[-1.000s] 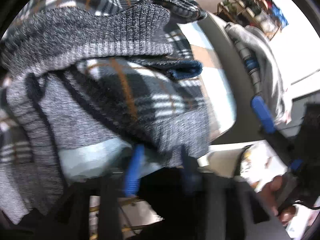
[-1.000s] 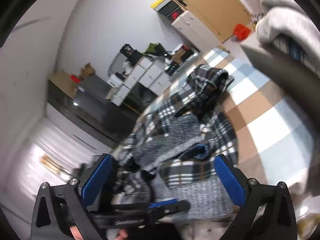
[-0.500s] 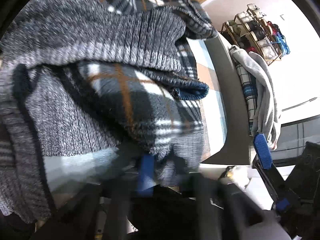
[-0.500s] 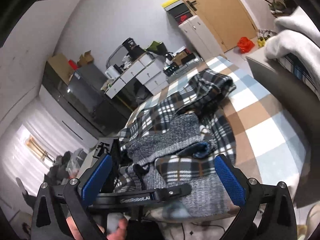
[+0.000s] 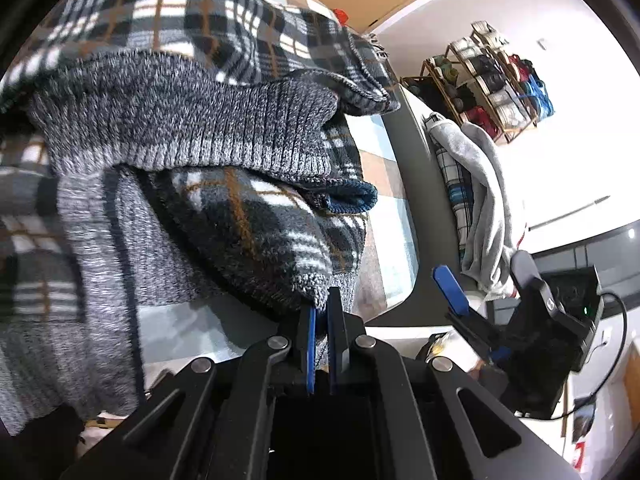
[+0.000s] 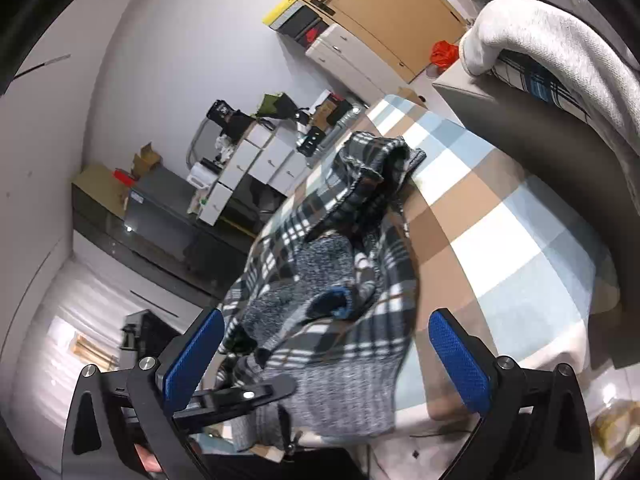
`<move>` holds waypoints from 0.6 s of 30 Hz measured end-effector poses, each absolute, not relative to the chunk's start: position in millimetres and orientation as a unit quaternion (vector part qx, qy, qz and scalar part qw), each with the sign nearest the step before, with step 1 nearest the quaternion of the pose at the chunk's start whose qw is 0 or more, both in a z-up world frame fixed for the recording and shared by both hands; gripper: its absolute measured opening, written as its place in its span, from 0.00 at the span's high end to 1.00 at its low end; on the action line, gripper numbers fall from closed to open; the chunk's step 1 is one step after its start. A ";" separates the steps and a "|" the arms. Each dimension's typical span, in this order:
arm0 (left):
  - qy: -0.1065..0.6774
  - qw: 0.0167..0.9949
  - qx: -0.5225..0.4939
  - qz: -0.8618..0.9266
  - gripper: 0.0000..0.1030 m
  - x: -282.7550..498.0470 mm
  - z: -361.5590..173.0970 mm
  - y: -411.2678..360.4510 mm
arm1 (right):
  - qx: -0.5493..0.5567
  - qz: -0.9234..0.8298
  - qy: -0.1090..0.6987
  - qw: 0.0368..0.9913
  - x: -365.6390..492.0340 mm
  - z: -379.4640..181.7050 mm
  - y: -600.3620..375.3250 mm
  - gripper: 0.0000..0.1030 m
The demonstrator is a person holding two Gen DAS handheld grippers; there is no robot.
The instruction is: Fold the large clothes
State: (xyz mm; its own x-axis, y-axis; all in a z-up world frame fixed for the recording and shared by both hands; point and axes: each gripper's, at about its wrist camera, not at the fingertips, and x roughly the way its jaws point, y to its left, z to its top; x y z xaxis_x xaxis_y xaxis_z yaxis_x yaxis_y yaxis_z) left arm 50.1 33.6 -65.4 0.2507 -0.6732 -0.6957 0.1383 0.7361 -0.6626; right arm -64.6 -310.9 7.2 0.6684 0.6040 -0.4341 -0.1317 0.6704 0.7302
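A plaid and grey-knit garment [image 5: 208, 168] lies crumpled on the checked bed [image 5: 386, 184]. My left gripper [image 5: 322, 308] is shut on the garment's near hem, and a pinch of knit cloth shows between its blue pads. In the right wrist view the same garment [image 6: 340, 288] stretches across the bed [image 6: 520, 248] toward the near edge. My right gripper [image 6: 324, 344] stands open just before that edge with nothing between its fingers. The left gripper's black body [image 6: 236, 396] shows low at the left, against the garment's grey hem. From the left wrist view the right gripper's blue pad [image 5: 450, 290] appears at the right.
A dark headboard [image 6: 552, 128] borders the bed, with a grey and plaid blanket [image 5: 480, 208] draped over it. A wooden shoe rack [image 5: 492, 76] stands against the far wall. White drawers [image 6: 256, 164], boxes and a dark cabinet line the opposite wall.
My left gripper's jaws closed on the garment's near hem and lifted it slightly. The right gripper stayed open and shifted a little along the bed's edge.
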 end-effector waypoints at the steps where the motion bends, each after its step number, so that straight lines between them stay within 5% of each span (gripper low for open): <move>1: 0.549 0.755 -0.238 -0.269 1.00 50.8 -64.9 30.5 | 0.340 0.217 0.348 0.846 -63.6 6.6 -310.4 0.00; 6: 0.563 0.738 -0.234 -0.287 1.00 65.7 -65.0 20.4 | 0.282 0.224 0.380 0.852 -60.0 4.5 -295.9 0.00; 13: 0.576 0.722 -0.213 -0.320 1.00 93.3 -44.5 19.1 | -0.050 0.234 0.336 0.911 -112.9 33.3 -229.5 0.00; 18: 0.591 0.698 -0.205 -0.348 1.00 110.4 -38.7 9.1 | -0.268 0.191 0.320 0.889 -104.9 3.4 -170.0 0.02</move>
State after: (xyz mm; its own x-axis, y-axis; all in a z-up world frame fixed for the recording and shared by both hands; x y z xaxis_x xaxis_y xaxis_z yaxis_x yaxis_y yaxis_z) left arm 110.4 9.1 -38.7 0.0592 -0.7286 -0.6824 0.2437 0.6734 -0.6979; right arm -104.9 -170.0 3.4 0.7227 0.1685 -0.6703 -0.5108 0.7836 -0.3537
